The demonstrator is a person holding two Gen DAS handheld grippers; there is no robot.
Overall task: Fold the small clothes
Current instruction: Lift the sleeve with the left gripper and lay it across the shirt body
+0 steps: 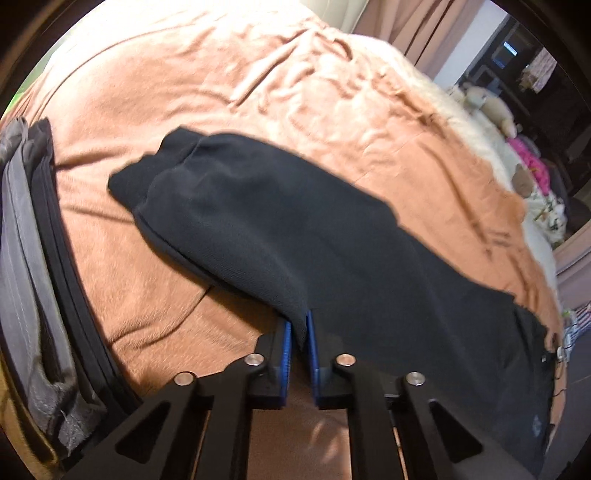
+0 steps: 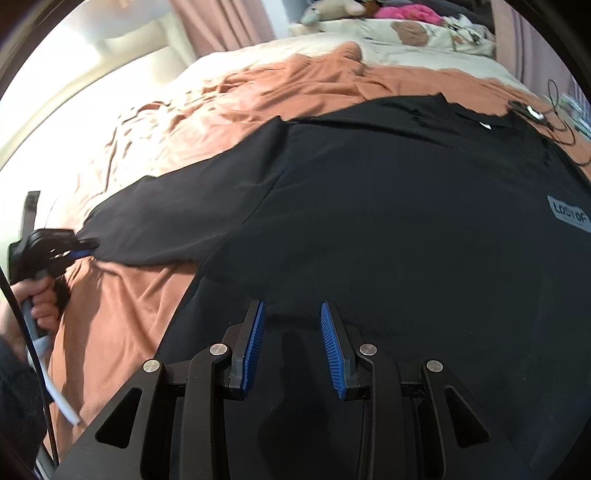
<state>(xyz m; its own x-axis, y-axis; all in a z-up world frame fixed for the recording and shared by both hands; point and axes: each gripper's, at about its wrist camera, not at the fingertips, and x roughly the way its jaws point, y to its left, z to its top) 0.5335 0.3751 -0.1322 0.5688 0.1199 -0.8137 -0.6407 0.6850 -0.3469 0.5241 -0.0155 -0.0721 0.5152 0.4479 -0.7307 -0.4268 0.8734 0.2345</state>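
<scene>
A black T-shirt (image 2: 388, 206) lies spread on an orange bed sheet (image 2: 122, 302), with a grey patch reading LOSTOF (image 2: 569, 218) at the right. My left gripper (image 1: 299, 328) is shut on the edge of the shirt's sleeve (image 1: 236, 206), which is lifted a little off the sheet. It also shows at the left of the right wrist view (image 2: 86, 251), pinching the sleeve end. My right gripper (image 2: 291, 314) is open and empty, just above the shirt's body near its lower edge.
A stack of folded grey and black clothes (image 1: 33, 258) lies at the left on the sheet. Stuffed toys and a pink item (image 2: 406, 11) lie at the far end of the bed. Cables (image 2: 554, 110) lie beyond the shirt's collar. Curtains (image 2: 221, 26) hang behind.
</scene>
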